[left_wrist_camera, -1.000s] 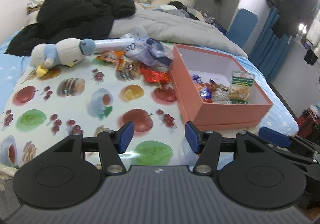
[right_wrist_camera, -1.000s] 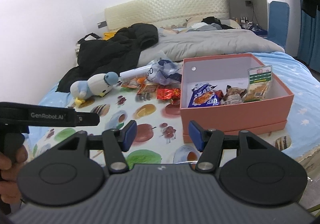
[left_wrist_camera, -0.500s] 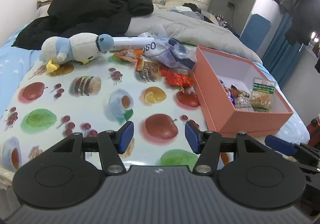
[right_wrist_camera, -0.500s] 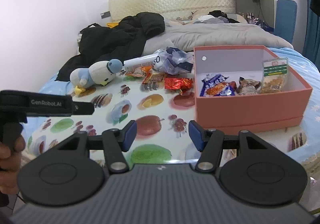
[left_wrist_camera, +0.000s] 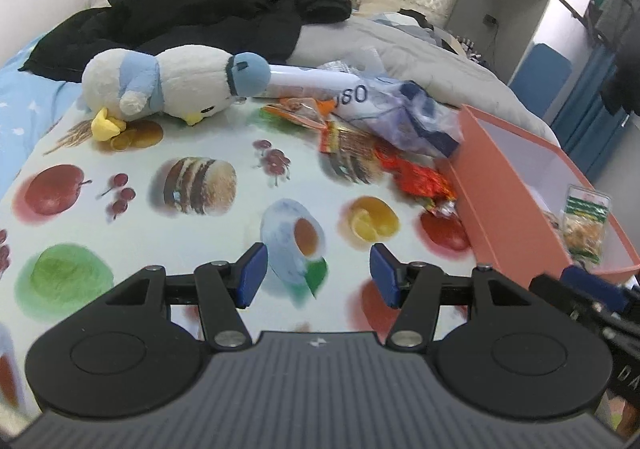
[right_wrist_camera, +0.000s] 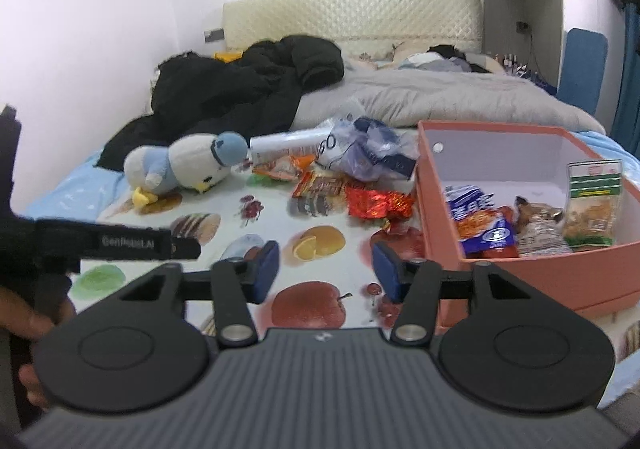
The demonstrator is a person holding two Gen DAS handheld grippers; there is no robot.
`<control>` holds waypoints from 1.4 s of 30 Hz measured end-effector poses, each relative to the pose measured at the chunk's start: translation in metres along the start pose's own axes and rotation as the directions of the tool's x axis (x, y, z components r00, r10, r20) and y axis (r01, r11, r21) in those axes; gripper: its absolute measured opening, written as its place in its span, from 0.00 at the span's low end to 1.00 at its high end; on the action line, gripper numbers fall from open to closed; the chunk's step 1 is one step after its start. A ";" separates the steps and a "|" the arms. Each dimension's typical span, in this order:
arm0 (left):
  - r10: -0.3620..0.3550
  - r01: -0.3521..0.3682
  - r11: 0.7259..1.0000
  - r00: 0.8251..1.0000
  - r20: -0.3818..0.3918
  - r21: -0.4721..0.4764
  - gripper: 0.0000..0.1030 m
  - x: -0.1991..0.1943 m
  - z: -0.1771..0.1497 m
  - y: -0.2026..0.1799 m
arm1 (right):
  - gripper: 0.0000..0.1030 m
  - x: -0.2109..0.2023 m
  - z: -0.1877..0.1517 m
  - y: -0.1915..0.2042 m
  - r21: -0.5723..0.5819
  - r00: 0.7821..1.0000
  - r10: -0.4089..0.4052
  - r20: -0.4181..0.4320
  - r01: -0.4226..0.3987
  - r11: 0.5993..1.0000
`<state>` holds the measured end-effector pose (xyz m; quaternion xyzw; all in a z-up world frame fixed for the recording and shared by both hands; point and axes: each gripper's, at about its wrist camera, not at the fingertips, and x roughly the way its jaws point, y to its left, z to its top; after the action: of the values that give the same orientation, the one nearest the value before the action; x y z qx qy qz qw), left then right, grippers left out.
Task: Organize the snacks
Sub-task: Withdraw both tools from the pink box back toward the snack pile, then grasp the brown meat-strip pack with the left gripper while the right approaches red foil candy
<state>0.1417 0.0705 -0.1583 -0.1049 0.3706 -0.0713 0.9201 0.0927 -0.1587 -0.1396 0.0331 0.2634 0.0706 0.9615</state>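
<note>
In the left wrist view, the left gripper (left_wrist_camera: 315,275) is held low and level above the near part of the fruit-printed tablecloth (left_wrist_camera: 160,233), its blue-padded jaws spread wide with nothing between them. A white and pale-blue plush penguin (left_wrist_camera: 176,87) is seen lying on its side at the cloth's far left corner. The loose snacks are gathered at the far edge toward the right: an orange transparent packet (left_wrist_camera: 298,111), a brown striped packet (left_wrist_camera: 348,157) and a crinkled red foil packet (left_wrist_camera: 420,179), the last just beside the wall of the open salmon-pink cardboard box (left_wrist_camera: 504,217) at the right edge. A crumpled bluish plastic bag (left_wrist_camera: 404,115) is lying behind them. Inside the box a green-labelled clear packet (left_wrist_camera: 586,223) is seen upright.

In the right wrist view, the right gripper (right_wrist_camera: 325,269) is likewise held level over the near cloth, jaws wide and empty, pointed toward the red foil packet (right_wrist_camera: 378,203). The left gripper's black body (right_wrist_camera: 120,243) is seen at the left edge, grasped by a bare hand (right_wrist_camera: 36,323). In the box (right_wrist_camera: 532,277) a blue and orange packet (right_wrist_camera: 480,223) and a brown packet (right_wrist_camera: 538,225) are lying beside the upright one.
</note>
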 end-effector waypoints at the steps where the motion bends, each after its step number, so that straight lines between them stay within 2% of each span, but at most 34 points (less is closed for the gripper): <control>1: 0.002 -0.002 1.000 1.000 0.001 -0.004 0.61 0.009 0.003 0.005 | 0.48 0.009 -0.001 0.002 -0.003 1.000 0.000 -0.009 -0.001 1.000; 6: -0.009 0.009 0.999 1.000 -0.009 -0.038 0.60 0.057 0.018 0.021 | 0.48 0.058 -0.002 0.011 -0.035 0.999 -0.018 -0.031 0.017 0.999; 11: -0.057 0.056 0.997 0.998 -0.031 -0.046 0.60 0.106 0.043 0.021 | 0.48 0.107 0.005 0.013 -0.079 0.996 -0.089 -0.015 0.087 0.993; 18: -0.090 0.089 0.996 0.995 -0.049 -0.017 0.60 0.178 0.077 0.009 | 0.48 0.173 0.013 -0.004 -0.062 0.984 -0.175 -0.038 0.173 0.983; 21: -0.094 0.094 0.996 0.994 -0.056 -0.006 0.59 0.206 0.089 0.004 | 0.56 0.199 0.014 -0.010 -0.048 0.975 -0.219 -0.040 0.217 0.975; 24: -0.113 0.112 0.994 0.991 -0.073 -0.016 0.59 0.231 0.100 0.002 | 0.56 0.220 0.015 -0.015 -0.032 0.970 -0.235 -0.056 0.234 0.972; 27: -0.136 0.136 0.991 0.987 -0.081 -0.008 0.55 0.249 0.108 -0.003 | 0.56 0.230 0.015 -0.020 -0.019 0.973 -0.223 -0.060 0.222 0.975; 33: -0.151 0.163 0.976 0.984 -0.092 0.141 0.55 0.263 0.113 -0.031 | 0.56 0.240 0.012 -0.021 -0.082 0.974 -0.222 -0.052 0.217 0.973; 37: -0.142 0.159 0.969 0.984 -0.104 0.188 0.55 0.276 0.119 -0.050 | 0.56 0.243 0.012 -0.026 -0.068 0.972 -0.226 -0.062 0.221 0.973; 42: -0.091 0.120 0.963 0.988 -0.124 0.242 0.56 0.295 0.123 -0.068 | 0.56 0.240 0.011 -0.027 -0.056 0.974 -0.218 -0.063 0.215 0.975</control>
<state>0.4345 -0.0400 -0.2513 -0.0042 0.4036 -0.1720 0.8986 0.3059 -0.1487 -0.2530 -0.0220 0.2966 -0.0272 0.9544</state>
